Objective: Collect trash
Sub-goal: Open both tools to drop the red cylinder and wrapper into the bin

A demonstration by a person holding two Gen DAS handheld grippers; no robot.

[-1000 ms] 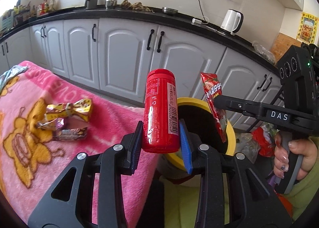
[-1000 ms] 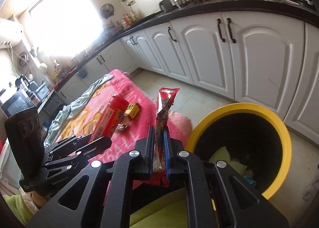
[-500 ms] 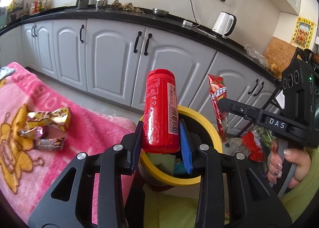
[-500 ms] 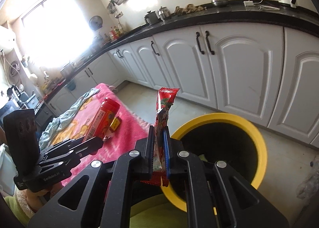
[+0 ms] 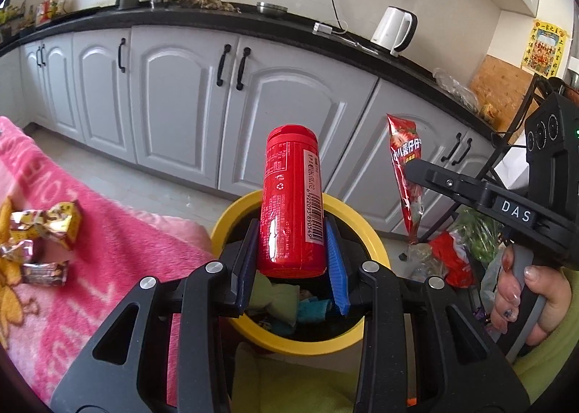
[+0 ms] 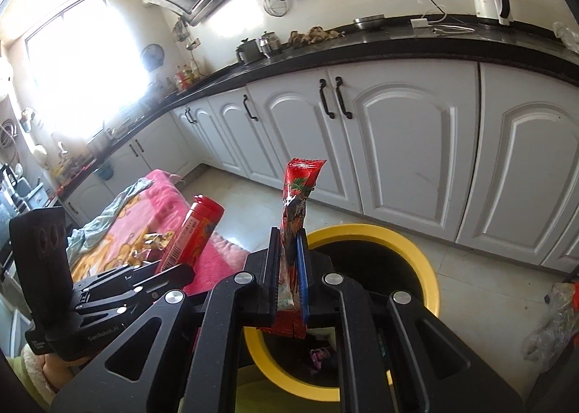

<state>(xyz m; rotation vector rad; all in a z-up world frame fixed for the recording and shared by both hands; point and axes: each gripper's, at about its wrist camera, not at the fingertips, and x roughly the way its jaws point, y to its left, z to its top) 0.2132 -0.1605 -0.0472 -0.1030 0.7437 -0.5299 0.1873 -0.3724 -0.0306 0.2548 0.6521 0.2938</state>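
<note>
The left gripper (image 5: 291,254) clamped a red can (image 5: 291,203) upright over the yellow bin (image 5: 365,228). The right gripper (image 6: 289,268) pinched a red wrapper (image 6: 298,196) beside it. Candy wrappers (image 5: 39,232) lay on the pink blanket (image 5: 119,250).

- Red canister (image 5: 291,201): glossy plastic, paper barcode label, between the left claw's pads.
- Snack wrapper (image 6: 295,210): shiny crinkled foil.
- Bin (image 5: 356,217) beneath claw: smooth yellow plastic rim.
- Blanket (image 5: 119,243) leftward: fuzzy pink cloth.

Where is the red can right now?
The red can stands upright in the left claw, in the middle of the left wrist view, over the yellow bin. The pink blanket lies to its left.
</note>
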